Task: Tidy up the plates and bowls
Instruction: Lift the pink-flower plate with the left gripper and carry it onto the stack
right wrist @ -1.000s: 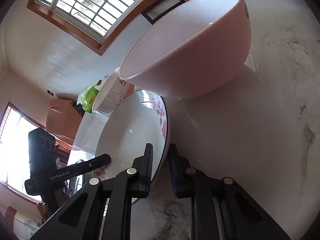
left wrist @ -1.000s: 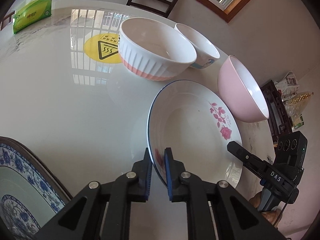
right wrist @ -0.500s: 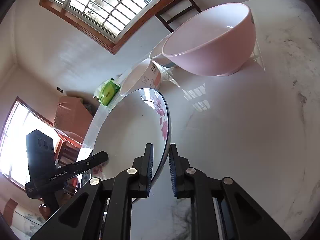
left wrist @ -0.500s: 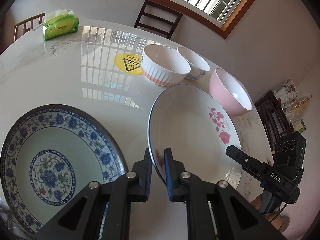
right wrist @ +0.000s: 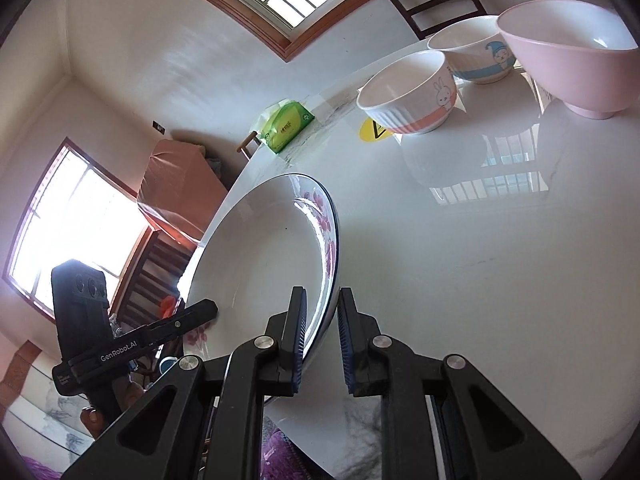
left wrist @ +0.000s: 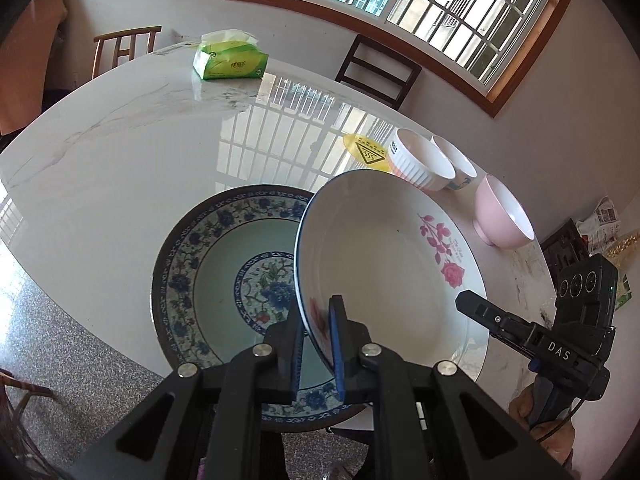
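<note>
Both grippers are clamped on one dish: the left gripper (left wrist: pixel 318 344) pinches the near rim of the rose plate (left wrist: pixel 384 264) with narrow jaws, and the right gripper (right wrist: pixel 320 340) grips the opposite edge of the same rose plate (right wrist: pixel 264 264), its jaws nearly closed. A second ago this plate sat close to the bowls with only a sliver of the blue-patterned plate (left wrist: pixel 216 264) showing at the near left; now the rose plate is carried, tilted, and overlaps the right half of the blue one near the table (left wrist: pixel 120 152) edge. That suggests stacking the two plates is well under way, with lowering and release left to do. Farther off on the right, the pink bowl (left wrist: pixel 504 216), ribbed bowl (left wrist: pixel 420 162) and cartoon bowl (right wrist: pixel 476 54) stand unstacked, well apart from the plates. Farthest is the green tissue pack (left wrist: pixel 230 60)
</note>
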Demonstrator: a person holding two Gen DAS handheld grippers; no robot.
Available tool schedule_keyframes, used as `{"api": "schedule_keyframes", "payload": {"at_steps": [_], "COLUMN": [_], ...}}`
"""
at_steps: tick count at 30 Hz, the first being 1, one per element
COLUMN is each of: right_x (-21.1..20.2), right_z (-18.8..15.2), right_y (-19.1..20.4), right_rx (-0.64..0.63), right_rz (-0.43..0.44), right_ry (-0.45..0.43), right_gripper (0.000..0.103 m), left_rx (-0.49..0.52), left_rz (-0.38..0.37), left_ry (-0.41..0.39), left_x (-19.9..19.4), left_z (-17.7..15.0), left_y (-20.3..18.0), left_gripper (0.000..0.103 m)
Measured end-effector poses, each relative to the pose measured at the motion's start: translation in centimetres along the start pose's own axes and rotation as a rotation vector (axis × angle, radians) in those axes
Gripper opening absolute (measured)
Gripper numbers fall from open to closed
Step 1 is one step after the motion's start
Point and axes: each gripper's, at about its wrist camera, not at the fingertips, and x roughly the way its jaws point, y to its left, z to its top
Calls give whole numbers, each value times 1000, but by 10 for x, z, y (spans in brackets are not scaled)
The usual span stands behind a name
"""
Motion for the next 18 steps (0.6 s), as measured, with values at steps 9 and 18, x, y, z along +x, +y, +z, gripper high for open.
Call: {"api": "schedule_keyframes", "payload": {"at_steps": [9,18], "right_x": [33,56], "right_z": [-9,-13], "right_y": [34,50], "right_rx": [-49,-66], "right_rz": [-10,-22], "right_ry": [57,94], "right_gripper": [16,17], "left_rx": [-26,-23], "left_rz": [39,81], "left_ry": [-37,-71], "left_x": [-15,-19], "left_z": [-9,-12], "left_y": [35,49], "left_gripper": [12,13]}}
